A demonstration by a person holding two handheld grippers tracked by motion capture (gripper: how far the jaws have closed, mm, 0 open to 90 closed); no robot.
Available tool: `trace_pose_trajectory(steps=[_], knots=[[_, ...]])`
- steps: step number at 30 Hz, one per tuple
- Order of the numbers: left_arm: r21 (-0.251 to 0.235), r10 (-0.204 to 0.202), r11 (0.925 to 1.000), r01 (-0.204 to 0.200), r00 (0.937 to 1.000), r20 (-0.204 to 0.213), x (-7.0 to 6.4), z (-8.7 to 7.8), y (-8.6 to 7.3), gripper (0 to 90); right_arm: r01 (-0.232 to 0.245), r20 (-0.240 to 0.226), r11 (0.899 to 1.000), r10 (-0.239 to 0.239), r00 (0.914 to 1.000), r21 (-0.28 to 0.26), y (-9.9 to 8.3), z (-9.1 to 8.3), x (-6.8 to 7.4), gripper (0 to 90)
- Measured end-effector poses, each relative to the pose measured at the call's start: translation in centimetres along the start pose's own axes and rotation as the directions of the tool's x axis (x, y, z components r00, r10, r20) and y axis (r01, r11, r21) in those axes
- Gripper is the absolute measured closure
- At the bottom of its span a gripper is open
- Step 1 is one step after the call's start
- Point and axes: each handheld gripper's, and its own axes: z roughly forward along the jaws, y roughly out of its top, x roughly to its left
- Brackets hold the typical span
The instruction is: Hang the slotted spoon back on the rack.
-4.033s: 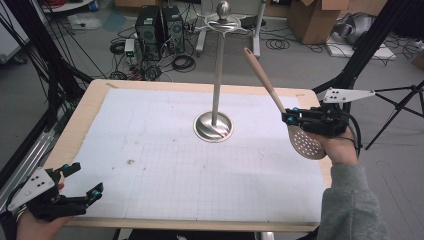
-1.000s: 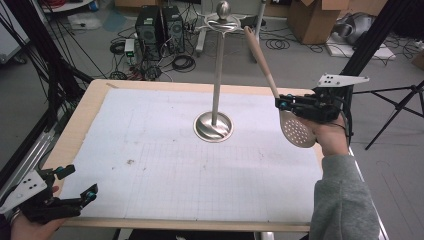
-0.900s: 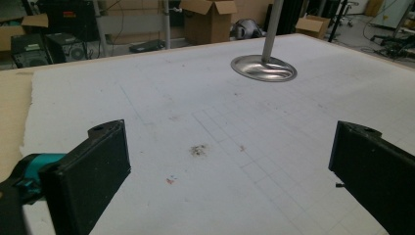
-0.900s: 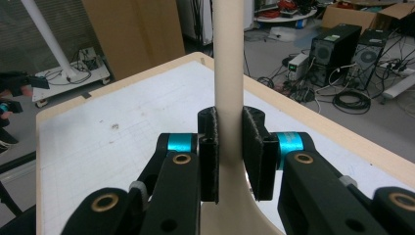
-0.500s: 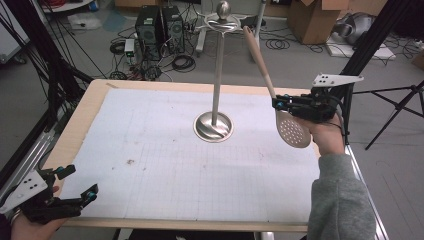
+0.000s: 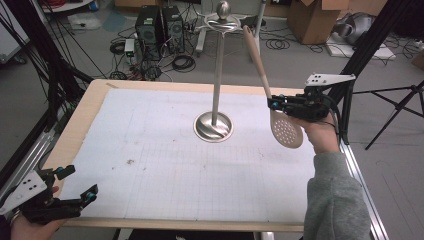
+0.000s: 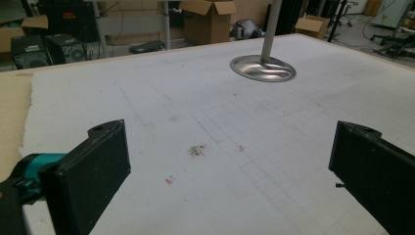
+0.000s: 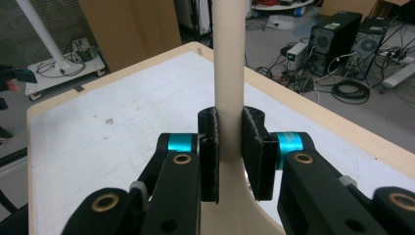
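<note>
A beige slotted spoon (image 6: 287,131) hangs in the air over the table's right side, handle (image 8: 229,63) pointing up and toward the stand's top. My right gripper (image 6: 274,104) is shut on the handle just above the bowl; in the right gripper view the pads (image 8: 209,147) clamp the handle from both sides. A metal stand (image 6: 215,75) with a round base (image 7: 263,67) and hooks at its top rises from the table's middle. My left gripper (image 6: 77,184) rests at the near left corner, open, with nothing between its fingers (image 7: 93,171).
The white gridded mat (image 6: 165,160) covers a wooden table (image 6: 87,105). Computer towers (image 6: 155,25), cables and cardboard boxes (image 6: 312,20) sit on the floor beyond. A black tripod (image 6: 395,100) stands at the right.
My right gripper has lifted the spoon and carried it left toward the stand, turning the handle more upright. The left gripper moved slightly toward the near edge earlier and has since stayed put.
</note>
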Motion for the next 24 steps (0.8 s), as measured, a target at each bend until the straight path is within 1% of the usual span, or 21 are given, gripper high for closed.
trace_pose_trajectory(steps=[3, 6, 8, 11, 15, 16, 24], knots=[[-0.004, -0.006, 1.0000, 0.006, 1.0000, -0.002, 0.0, -0.1, 0.0, 2.0, -0.004, 0.000, 1.000, 0.004, 1.0000, 0.005, 0.0, 0.3, 0.0, 78.5], [-0.008, -0.001, 1.0000, 0.001, 1.0000, -0.006, 0.0, -0.2, 0.0, 2.0, -0.003, 0.001, 1.000, 0.003, 1.0000, 0.009, 0.1, 0.7, 0.0, 78.5], [-0.021, 0.003, 0.9998, -0.003, 1.0000, -0.002, -0.1, -0.3, 0.1, 2.0, -0.004, 0.001, 1.000, 0.004, 1.0000, 0.013, 0.1, 0.8, 0.0, 78.5], [-0.024, 0.007, 0.9997, -0.007, 1.0000, 0.002, -0.2, -0.4, 0.2, 2.0, -0.006, 0.002, 1.000, 0.006, 1.0000, 0.015, 0.1, 1.1, 0.0, 78.5], [-0.015, 0.008, 0.9999, -0.008, 1.0000, 0.000, -0.2, -0.4, 0.1, 2.0, -0.005, 0.000, 1.000, 0.005, 1.0000, 0.019, 0.1, 1.4, 0.0, 78.5], [-0.016, 0.005, 0.9999, -0.005, 1.0000, 0.000, -0.2, -0.4, 0.1, 2.0, -0.011, 0.000, 1.000, 0.011, 0.9999, 0.021, 0.1, 1.4, 0.0, 78.5], [-0.016, 0.002, 0.9999, -0.002, 1.0000, -0.006, -0.2, -0.6, 0.0, 2.0, -0.011, -0.001, 0.999, 0.011, 0.9999, 0.030, 0.1, 2.0, 0.0, 78.5]])
